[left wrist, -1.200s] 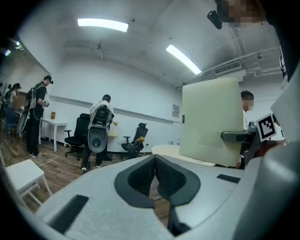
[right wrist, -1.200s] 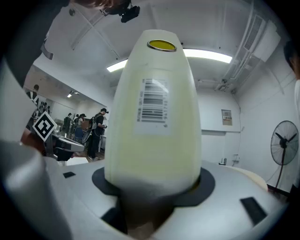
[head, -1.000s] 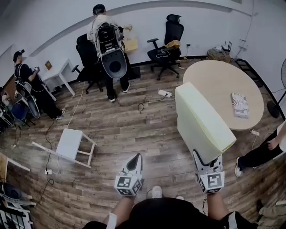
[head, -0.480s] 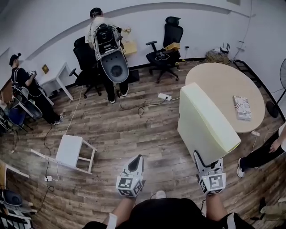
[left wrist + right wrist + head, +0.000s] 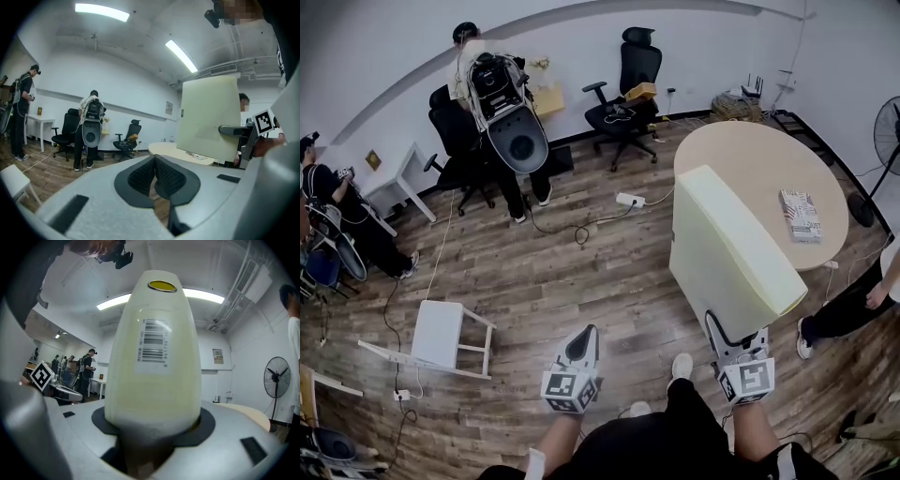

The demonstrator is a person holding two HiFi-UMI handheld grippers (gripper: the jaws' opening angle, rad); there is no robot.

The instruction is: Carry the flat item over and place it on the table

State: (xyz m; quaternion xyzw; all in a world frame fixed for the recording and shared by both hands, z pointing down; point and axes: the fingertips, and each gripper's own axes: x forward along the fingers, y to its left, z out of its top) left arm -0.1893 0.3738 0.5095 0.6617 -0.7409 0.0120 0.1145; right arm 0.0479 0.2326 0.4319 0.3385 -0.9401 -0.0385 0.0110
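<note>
A thick pale yellow foam slab (image 5: 727, 248) stands on edge in the air, its lower corner pinched by my right gripper (image 5: 733, 342). In the right gripper view the slab's narrow edge (image 5: 154, 357), with a barcode label, fills the gap of the right gripper (image 5: 152, 427). The slab's top overlaps the near edge of the round beige table (image 5: 750, 155) in the head view. My left gripper (image 5: 579, 352) hangs to the left over the wood floor, shut on nothing; in the left gripper view its pads (image 5: 161, 176) touch. That view also has the slab (image 5: 208, 119) at right.
A magazine (image 5: 800, 216) lies on the table's right side. A white side table (image 5: 441, 336) lies tipped over on the floor at left. Office chairs (image 5: 619, 103), a standing person wearing a rig (image 5: 502, 112), a floor power strip (image 5: 628, 199), a fan (image 5: 886, 141) and a seated person's leg (image 5: 839, 314) surround the area.
The view has moved forward toward the round table, and the slab's top now reaches further over its edge. A foot has stepped forward between the grippers. Both grips are unchanged.
</note>
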